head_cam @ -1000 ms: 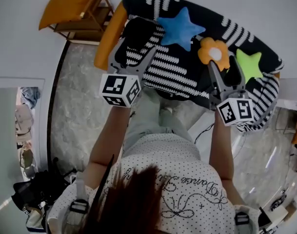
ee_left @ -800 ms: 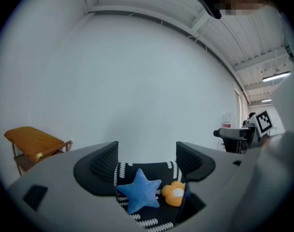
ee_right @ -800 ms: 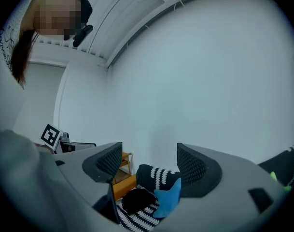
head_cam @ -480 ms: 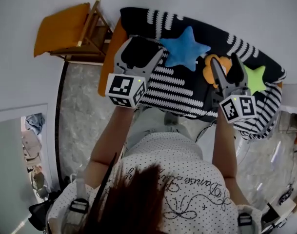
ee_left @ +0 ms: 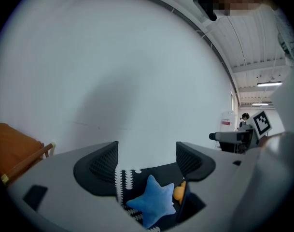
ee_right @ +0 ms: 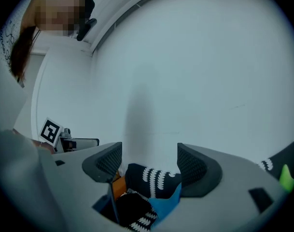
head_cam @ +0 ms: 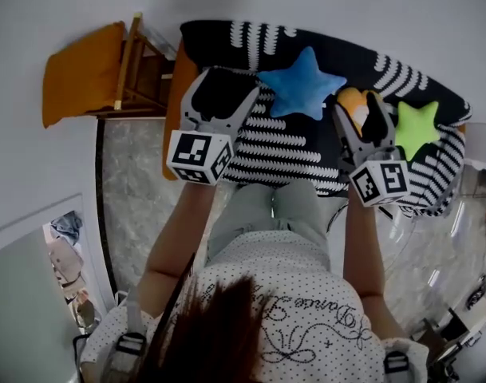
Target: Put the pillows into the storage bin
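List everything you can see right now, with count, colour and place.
blue star-shaped plush pillow: one, blue, middle of the blanket
orange flower-shaped plush pillow: one, orange, right of the blue star, partly behind the right gripper
green star-shaped plush pillow: one, green, blanket's right end
knitted blanket: one, black with white stripes, draped over the sofa
sofa: one, orange, against the wall
wooden chair with cushion: one, orange cushion, left of the sofa
left gripper: one, grey, open, empty
right gripper: one, grey, open, empty

blue star pillow (head_cam: 300, 82) | green star pillow (head_cam: 416, 128) | orange flower pillow (head_cam: 349, 101) | black blanket (head_cam: 282, 146), white stripes
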{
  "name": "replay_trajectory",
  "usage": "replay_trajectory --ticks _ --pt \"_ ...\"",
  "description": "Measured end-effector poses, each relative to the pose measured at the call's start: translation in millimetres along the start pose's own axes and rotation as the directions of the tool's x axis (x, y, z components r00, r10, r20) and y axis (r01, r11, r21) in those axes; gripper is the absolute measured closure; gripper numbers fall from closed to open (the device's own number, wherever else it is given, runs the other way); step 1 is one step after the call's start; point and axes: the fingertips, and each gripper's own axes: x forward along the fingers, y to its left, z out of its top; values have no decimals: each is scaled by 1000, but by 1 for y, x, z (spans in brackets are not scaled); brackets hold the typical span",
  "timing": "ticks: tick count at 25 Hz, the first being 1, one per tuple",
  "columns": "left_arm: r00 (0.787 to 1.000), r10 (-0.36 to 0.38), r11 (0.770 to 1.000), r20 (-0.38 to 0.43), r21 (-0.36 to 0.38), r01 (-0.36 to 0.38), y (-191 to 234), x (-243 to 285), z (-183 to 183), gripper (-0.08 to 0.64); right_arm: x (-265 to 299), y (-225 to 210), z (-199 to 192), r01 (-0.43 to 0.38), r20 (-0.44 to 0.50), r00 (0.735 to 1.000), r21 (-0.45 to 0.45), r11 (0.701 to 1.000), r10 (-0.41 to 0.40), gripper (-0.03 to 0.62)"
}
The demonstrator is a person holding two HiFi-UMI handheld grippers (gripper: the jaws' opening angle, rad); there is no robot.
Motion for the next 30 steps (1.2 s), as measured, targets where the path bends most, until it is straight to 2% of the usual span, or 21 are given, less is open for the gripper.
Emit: replay_trajectory --ticks 10,19,26,30 --pt "994 97 994 -41 -44 -98 24 41 -43 199 65 -34 -65 -53 -149 987 44 998 59 235" --pt "981 188 975 -50 -109 -192 47 81 -85 201 113 -91 -134 20 -215 976 172 985 18 229" --pt "972 220 967 -83 -114 -228 57 105 -117 199 156 -126 -197 82 -288 957 188 979 -25 224" --pt "966 241 959 -93 -130 -252 60 114 -136 199 176 -140 -236 100 -347 937 162 982 -38 224"
